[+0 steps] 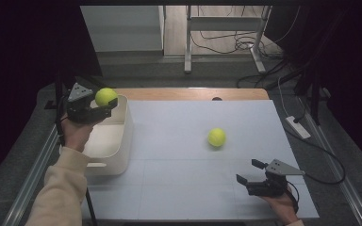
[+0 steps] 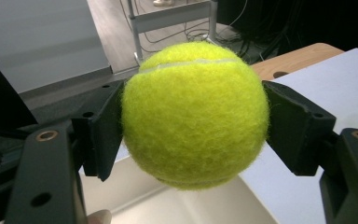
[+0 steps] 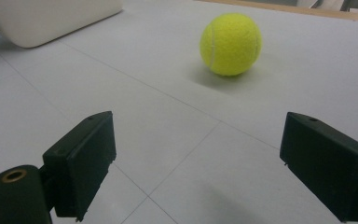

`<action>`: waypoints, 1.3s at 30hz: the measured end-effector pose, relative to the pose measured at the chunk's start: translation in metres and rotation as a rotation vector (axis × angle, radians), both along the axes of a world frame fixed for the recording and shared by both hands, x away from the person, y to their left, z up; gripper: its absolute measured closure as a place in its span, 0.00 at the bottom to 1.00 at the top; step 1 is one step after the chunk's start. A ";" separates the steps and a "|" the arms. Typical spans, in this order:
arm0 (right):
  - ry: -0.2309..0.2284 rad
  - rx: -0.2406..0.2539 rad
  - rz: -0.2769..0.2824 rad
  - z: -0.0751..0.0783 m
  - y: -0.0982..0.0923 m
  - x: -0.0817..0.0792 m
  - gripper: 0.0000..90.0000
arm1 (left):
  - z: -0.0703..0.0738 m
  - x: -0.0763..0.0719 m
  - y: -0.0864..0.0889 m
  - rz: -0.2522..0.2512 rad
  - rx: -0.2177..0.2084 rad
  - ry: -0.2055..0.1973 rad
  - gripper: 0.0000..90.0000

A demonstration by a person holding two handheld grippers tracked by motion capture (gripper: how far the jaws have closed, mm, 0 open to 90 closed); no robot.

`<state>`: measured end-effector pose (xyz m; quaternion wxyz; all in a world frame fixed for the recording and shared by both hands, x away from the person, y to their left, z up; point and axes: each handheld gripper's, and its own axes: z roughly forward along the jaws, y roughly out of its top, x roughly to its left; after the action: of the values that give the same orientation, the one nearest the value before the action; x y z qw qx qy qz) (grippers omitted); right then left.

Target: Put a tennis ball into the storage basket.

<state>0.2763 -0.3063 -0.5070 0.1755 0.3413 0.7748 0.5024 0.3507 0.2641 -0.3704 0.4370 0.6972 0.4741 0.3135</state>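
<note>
The left gripper (image 1: 104,104) is holding one tennis ball (image 1: 106,96), jaws clamped on it, over the white bin (image 1: 128,136), not yet dropping it. The second tennis ball (image 1: 216,137) is lying on the desk (image 1: 179,160); the right gripper (image 1: 250,172) is waiting near it, jaws apart.

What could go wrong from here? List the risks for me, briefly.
1. The left gripper pinches its tennis ball only at the sides, above the white bin's far rim; released there, it might bounce out.
2. The second tennis ball lies loose on the white mat; the open right gripper could nudge it rolling.
</note>
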 end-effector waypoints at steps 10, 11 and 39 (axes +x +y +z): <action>0.002 0.000 0.001 0.000 0.000 0.000 0.12 | -0.004 0.004 0.011 0.033 0.007 0.021 0.30; 0.002 0.000 0.000 0.000 0.000 0.000 0.12 | -0.005 0.004 0.012 0.037 0.007 0.023 0.30; 0.001 0.000 -0.002 0.000 0.000 0.001 0.12 | -0.014 0.021 0.032 0.114 0.034 0.092 0.30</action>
<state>0.2768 -0.3065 -0.5071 0.1756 0.3422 0.7746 0.5020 0.3714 0.2960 -0.3848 0.3842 0.6902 0.5270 0.3135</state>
